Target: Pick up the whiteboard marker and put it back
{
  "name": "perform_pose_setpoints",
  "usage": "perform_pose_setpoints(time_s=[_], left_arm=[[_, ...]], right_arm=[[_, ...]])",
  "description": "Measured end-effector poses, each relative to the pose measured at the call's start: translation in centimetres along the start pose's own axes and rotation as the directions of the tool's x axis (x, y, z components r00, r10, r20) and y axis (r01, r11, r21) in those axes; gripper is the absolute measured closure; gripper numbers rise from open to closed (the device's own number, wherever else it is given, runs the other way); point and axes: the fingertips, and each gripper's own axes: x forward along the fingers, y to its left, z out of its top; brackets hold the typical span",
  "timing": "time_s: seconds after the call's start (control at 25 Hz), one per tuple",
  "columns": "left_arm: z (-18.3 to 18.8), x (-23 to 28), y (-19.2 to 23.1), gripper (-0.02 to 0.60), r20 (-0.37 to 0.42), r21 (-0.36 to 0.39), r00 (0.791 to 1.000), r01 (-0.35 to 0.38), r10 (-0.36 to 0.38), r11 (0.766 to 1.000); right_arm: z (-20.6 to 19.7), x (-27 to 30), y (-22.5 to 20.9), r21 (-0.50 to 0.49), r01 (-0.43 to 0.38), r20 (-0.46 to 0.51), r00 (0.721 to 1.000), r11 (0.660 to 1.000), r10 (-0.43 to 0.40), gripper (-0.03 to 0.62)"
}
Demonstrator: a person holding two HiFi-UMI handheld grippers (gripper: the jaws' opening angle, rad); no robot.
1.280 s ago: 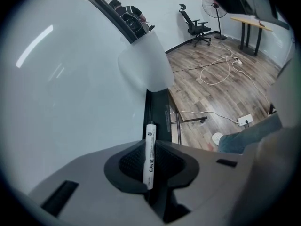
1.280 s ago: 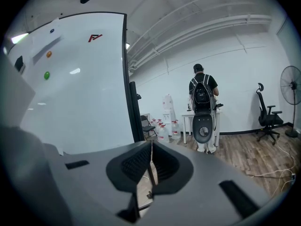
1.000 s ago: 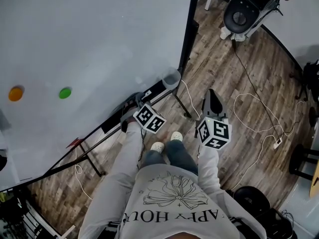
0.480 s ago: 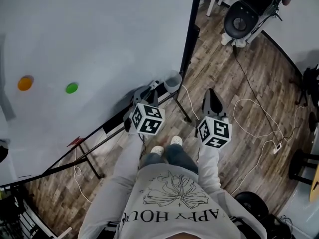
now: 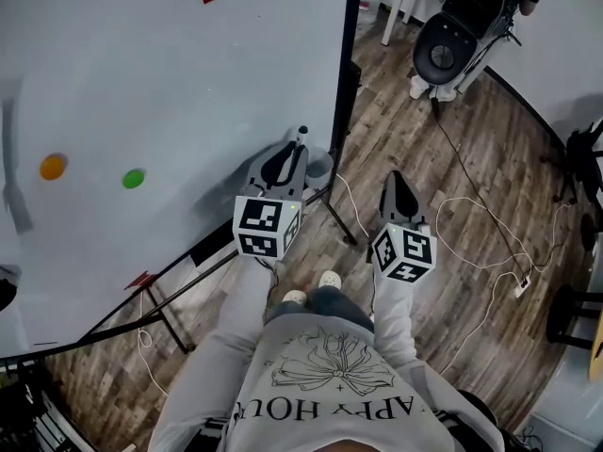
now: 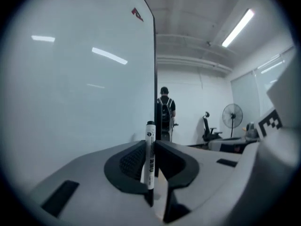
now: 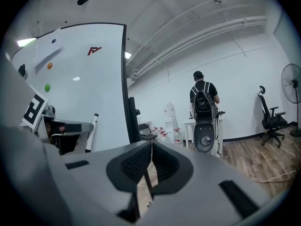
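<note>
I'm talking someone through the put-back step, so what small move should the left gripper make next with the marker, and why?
Probably lower it toward the tray under the whiteboard. The left gripper is shut on the marker, which stands upright above that tray, so the pickup looks done and only the return remains.

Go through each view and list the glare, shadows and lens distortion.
Head view: even light, with a soft grey shadow on the whiteboard beside the left gripper. Left gripper view: bright glare streaks on the whiteboard, dark rounded corners, and the marker in focus between the jaws. Right gripper view: strong fisheye that bends the whiteboard's edge and the ceiling pipes, with dark corners.
</note>
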Motion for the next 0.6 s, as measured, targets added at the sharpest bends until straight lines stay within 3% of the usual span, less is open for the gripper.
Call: perform_pose_setpoints(time_s=[0.12,0.2,0.6], left_arm=[[2.3,0.4,-1.1,0.523,0.167,-0.051,0.984,0.073,-0.064,0.996],[2.4,0.9,-1.6,0.523,0.208,-0.046,0.975,0.091,-0.080,0.995],[-1.3,4.1,-1.9,0.523,0.162,-0.059,0.986,0.056,-0.046,0.997]], right_arm=[[0.3,-0.2,-0.9,0.000,0.016,0.007,1.000,1.000,-0.016,0.586],[0.3,-0.4,-1.6,0.003,0.029,0.008,1.000,1.000,-0.029,0.588],[0.1,-1.0,-4.7,0.006,0.079,0.004,0.997,0.997,-0.079,0.588]])
